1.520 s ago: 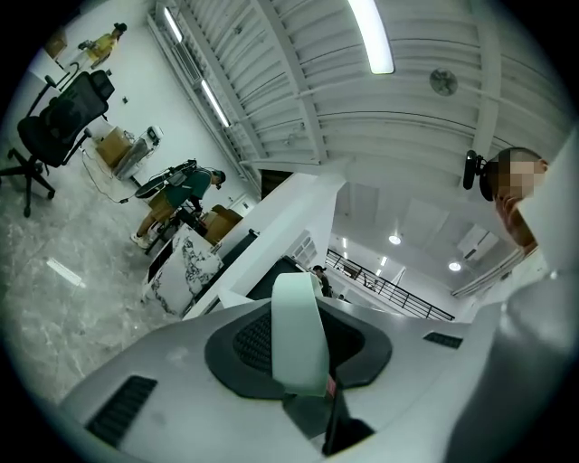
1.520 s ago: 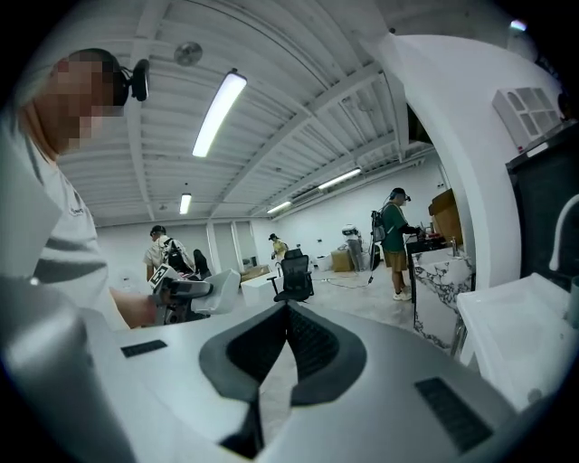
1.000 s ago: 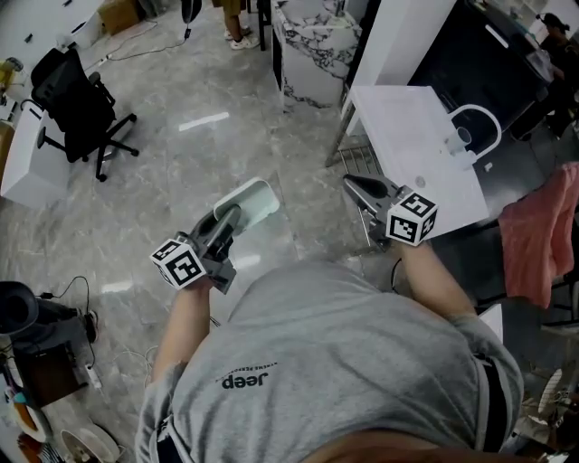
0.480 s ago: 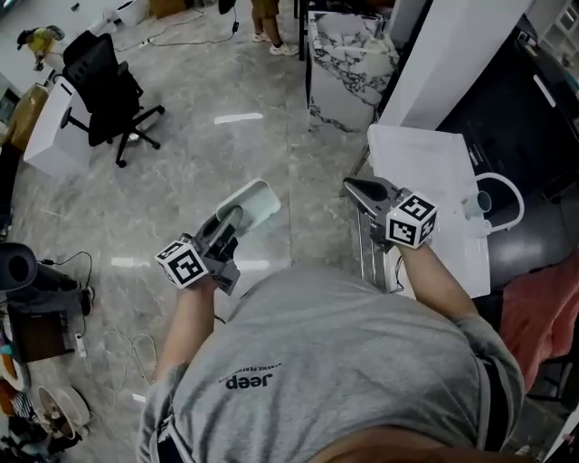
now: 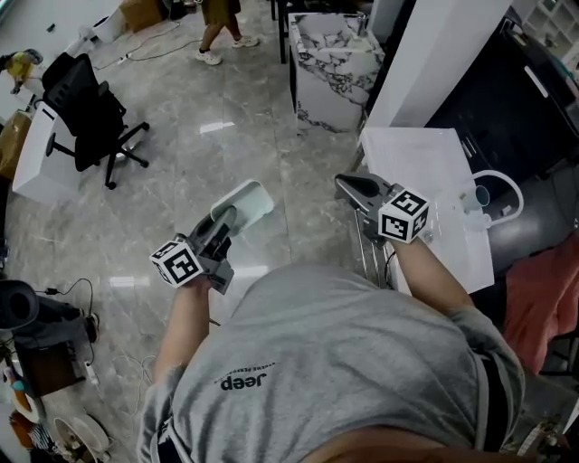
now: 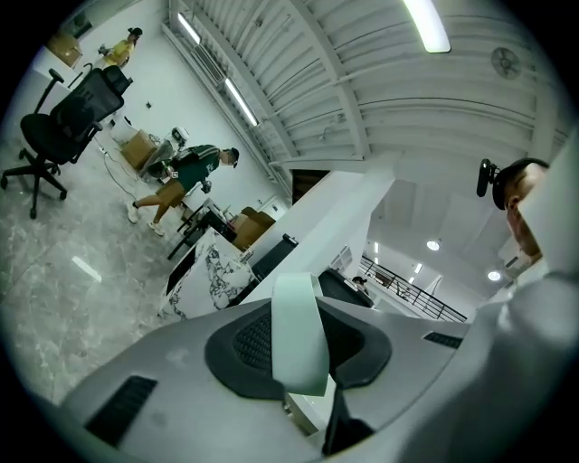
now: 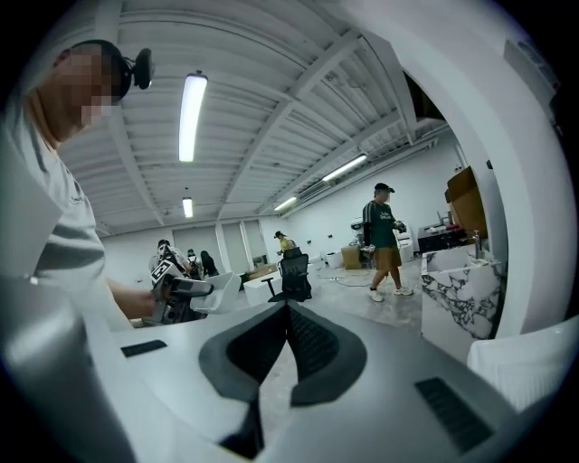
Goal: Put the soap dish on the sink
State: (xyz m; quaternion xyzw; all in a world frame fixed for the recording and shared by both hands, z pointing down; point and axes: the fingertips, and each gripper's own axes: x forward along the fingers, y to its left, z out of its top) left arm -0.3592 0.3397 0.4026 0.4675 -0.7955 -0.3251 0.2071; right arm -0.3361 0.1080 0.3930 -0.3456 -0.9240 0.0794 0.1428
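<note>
The soap dish (image 5: 244,203) is a pale, shallow oval tray held out over the floor, with my left gripper (image 5: 226,217) shut on its near rim. In the left gripper view the dish's thin edge (image 6: 298,330) stands upright between the dark pads. My right gripper (image 5: 344,184) is shut with nothing in it and hovers just left of the white sink top (image 5: 412,158). In the right gripper view its pads meet (image 7: 288,309), and the left gripper with the dish (image 7: 210,291) shows beyond them. A looped white faucet (image 5: 498,185) stands at the sink's far right.
A marble-patterned block (image 5: 330,63) stands beyond the sink, next to a white pillar (image 5: 434,54). A black office chair (image 5: 86,113) is at the far left and a person (image 5: 217,23) walks at the top. A pink cloth (image 5: 543,280) hangs at right. Cables lie on the floor at lower left (image 5: 54,312).
Both grippers have travelled across the floor with the person, and the sink top now lies closer beside the right gripper. The left gripper still holds the dish the same way.
</note>
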